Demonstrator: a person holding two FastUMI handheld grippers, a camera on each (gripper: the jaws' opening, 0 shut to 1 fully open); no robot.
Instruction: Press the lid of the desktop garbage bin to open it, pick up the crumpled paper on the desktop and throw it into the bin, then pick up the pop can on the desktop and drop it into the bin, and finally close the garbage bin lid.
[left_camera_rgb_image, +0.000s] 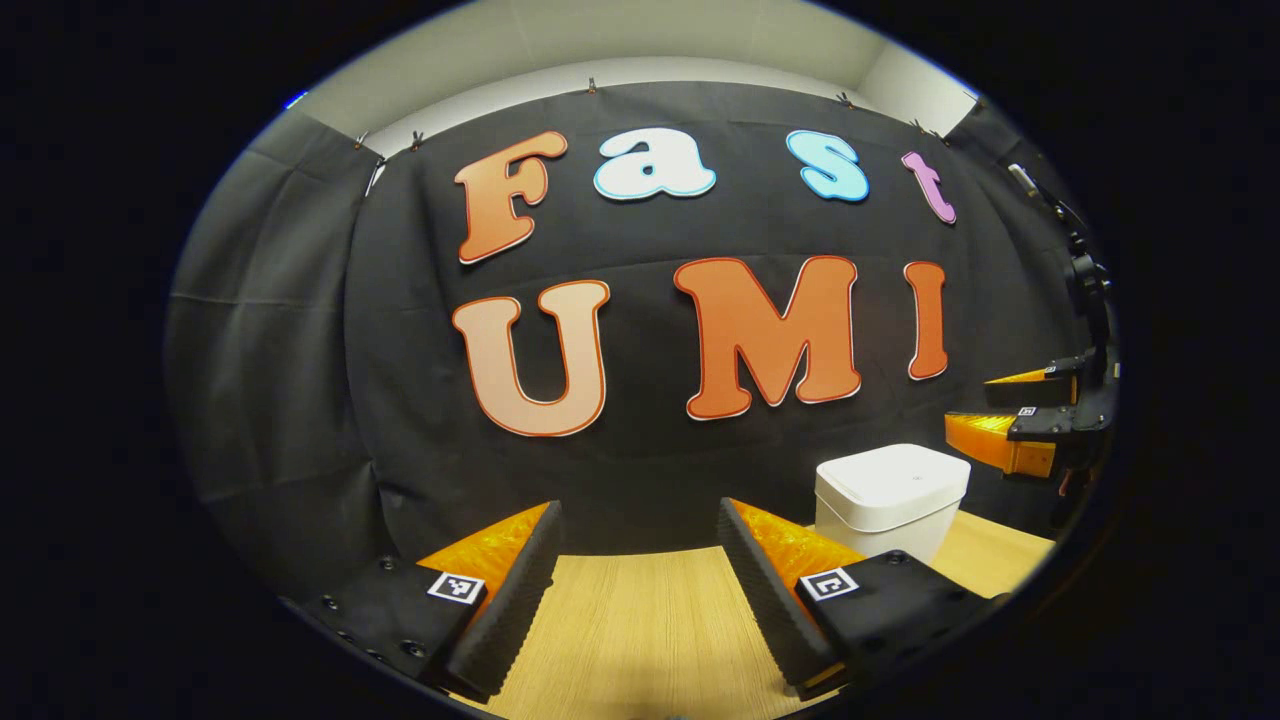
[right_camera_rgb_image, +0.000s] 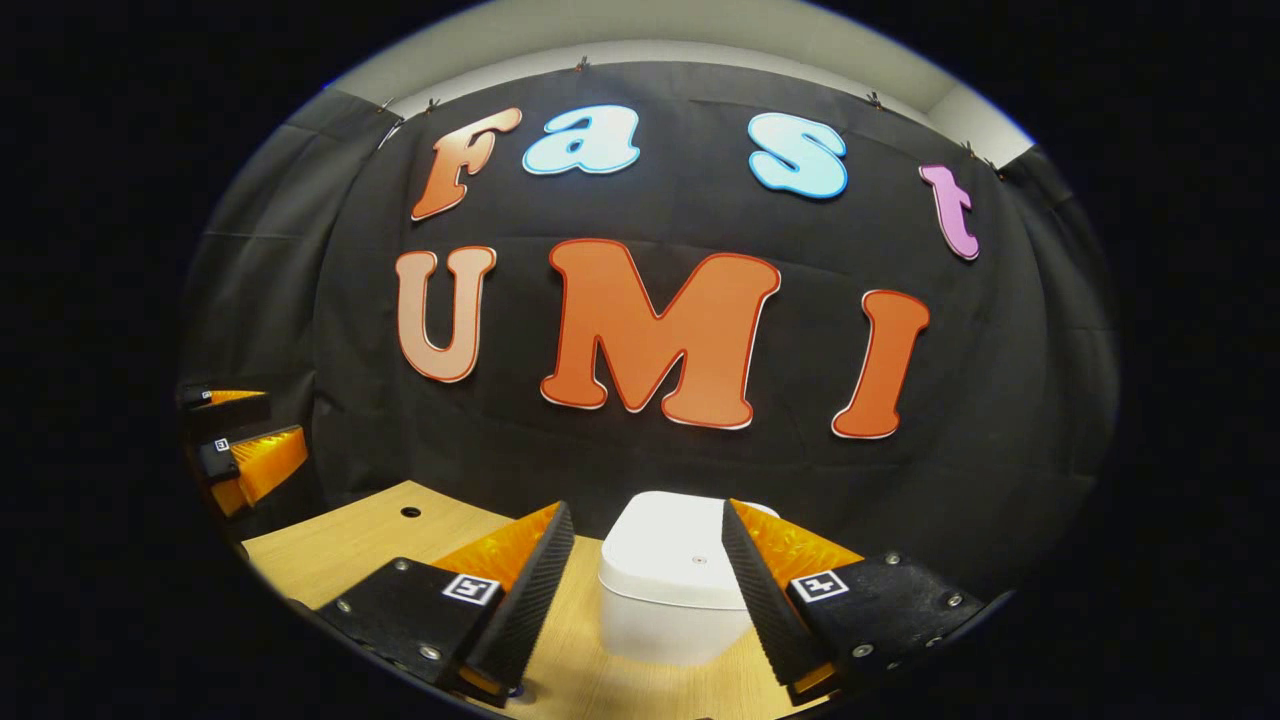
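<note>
Nearest the lens in the left gripper view, the left gripper has its two ridged fingers spread wide with nothing between them, just bare light wood-grain desktop showing through the gap. Past the right-hand finger sits the garbage bin on the desktop near the black cloth wall, well right of centre: white, boxy with rounded corners, a flat lid sitting down flush on the body, so lid shut. Farther right and higher in that view is the right gripper, held in the air above and beside the bin, not touching it; its fingers are apart with nothing in the gap. In the right gripper view, the right gripper is likewise wide open and empty-jawed, and the bin shows straight ahead between its fingers, beyond the tips, not gripped. From here the lid looks smooth, matte white, with a small dark dot near its middle (a mark or screw, too small to tell), and a thin seam runs around where the lid meets the body. The bin stands upright on the desktop. A small dark round hole sits in the wood toward the left. At the far left edge the left gripper shows off the table edge, fingers apart.
</note>
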